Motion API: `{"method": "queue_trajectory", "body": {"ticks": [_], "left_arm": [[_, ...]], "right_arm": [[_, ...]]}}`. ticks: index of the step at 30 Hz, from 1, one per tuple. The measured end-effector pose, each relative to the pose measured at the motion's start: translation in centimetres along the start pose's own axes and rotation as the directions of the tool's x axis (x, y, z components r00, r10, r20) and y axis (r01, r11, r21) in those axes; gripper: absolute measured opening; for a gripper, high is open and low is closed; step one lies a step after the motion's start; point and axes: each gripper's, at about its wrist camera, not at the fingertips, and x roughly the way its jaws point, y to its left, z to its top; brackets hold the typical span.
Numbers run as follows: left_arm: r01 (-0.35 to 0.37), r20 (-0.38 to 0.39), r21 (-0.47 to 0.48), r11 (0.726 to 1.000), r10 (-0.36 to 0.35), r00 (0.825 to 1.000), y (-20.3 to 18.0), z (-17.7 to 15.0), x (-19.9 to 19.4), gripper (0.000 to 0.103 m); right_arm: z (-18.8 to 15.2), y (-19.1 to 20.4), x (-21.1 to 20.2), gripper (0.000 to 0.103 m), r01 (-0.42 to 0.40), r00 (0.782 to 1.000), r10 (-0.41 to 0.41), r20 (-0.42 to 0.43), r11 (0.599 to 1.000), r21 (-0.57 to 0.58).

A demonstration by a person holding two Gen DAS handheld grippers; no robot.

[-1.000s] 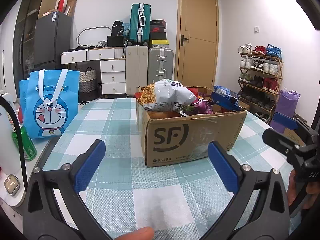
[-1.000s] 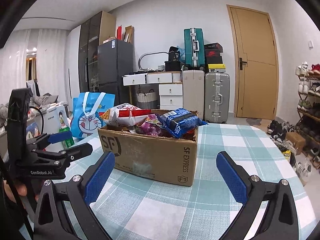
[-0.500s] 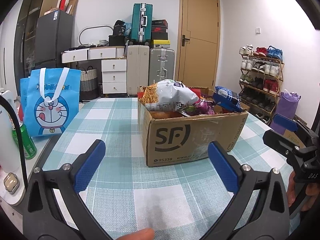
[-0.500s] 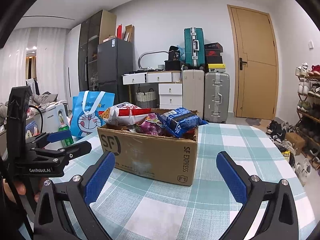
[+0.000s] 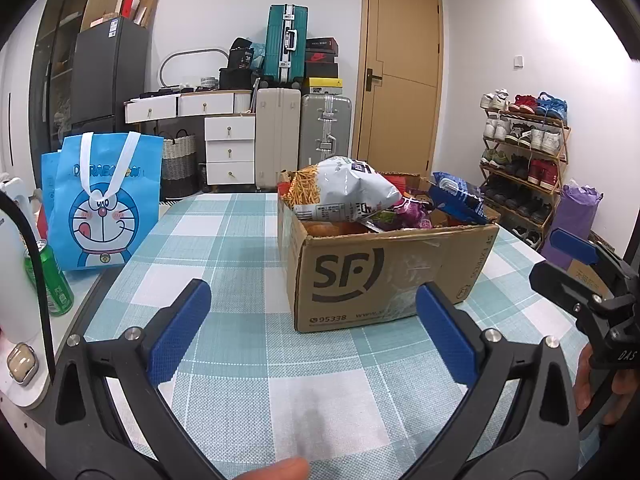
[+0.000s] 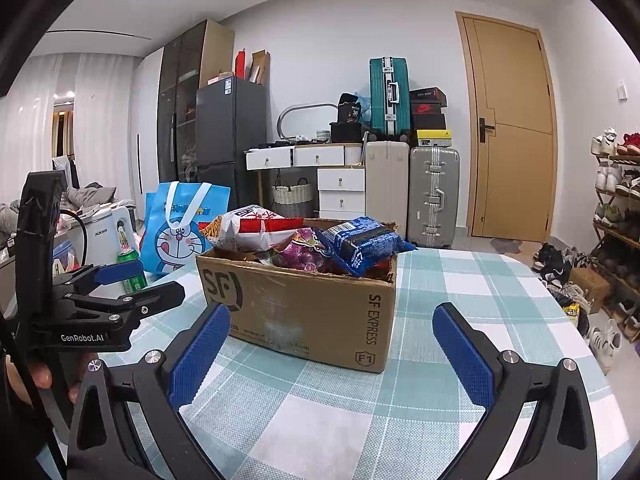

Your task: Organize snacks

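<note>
**Both tongs spread wide before a full cardboard box of snacks**

Nearest the left wrist camera, the left gripper [image 5: 312, 320] has its two black arms splayed far apart, each tipped with a ribbed blue pad, and nothing between them. A fingertip [image 5: 280, 471] pokes in at the bottom edge, cut off by the frame. The right gripper [image 6: 330, 344] is likewise wide apart and empty, hovering over the table; its pads show the same fine grid texture. A hand around each handle is only partly seen at the picture edges.

Under both lies a woven tablecloth [image 5: 240, 240] in a teal and white check, its weave coarse up close.

Just beyond the fingertips stands the cardboard box [image 5: 384, 276], rectangular, brown, printed with a black logo and patched with shiny clear tape. Snack bags are heaped above its rim: a crinkled white chip bag [image 5: 344, 196] on the left, a purple packet [image 5: 412, 214] in the middle, a glossy blue packet [image 5: 460, 198] tilted at the right. What lies lower in the box is hidden by its walls.

Left of the box, well apart, a blue cartoon tote bag [image 5: 104, 204] stands upright beside a green can [image 5: 50, 280], partly hidden by a black cable.
</note>
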Motion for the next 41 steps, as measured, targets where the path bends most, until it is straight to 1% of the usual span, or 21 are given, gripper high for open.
{"method": "queue_trajectory", "body": {"ticks": [41], "left_arm": [[-0.001,0.001,0.002,1.000,0.001,1.000,-0.17,-0.25,0.03,0.102]], "right_arm": [[-0.14,0.13,0.02,0.103,-0.001,1.000,0.001,0.000,1.000,-0.001]]}}
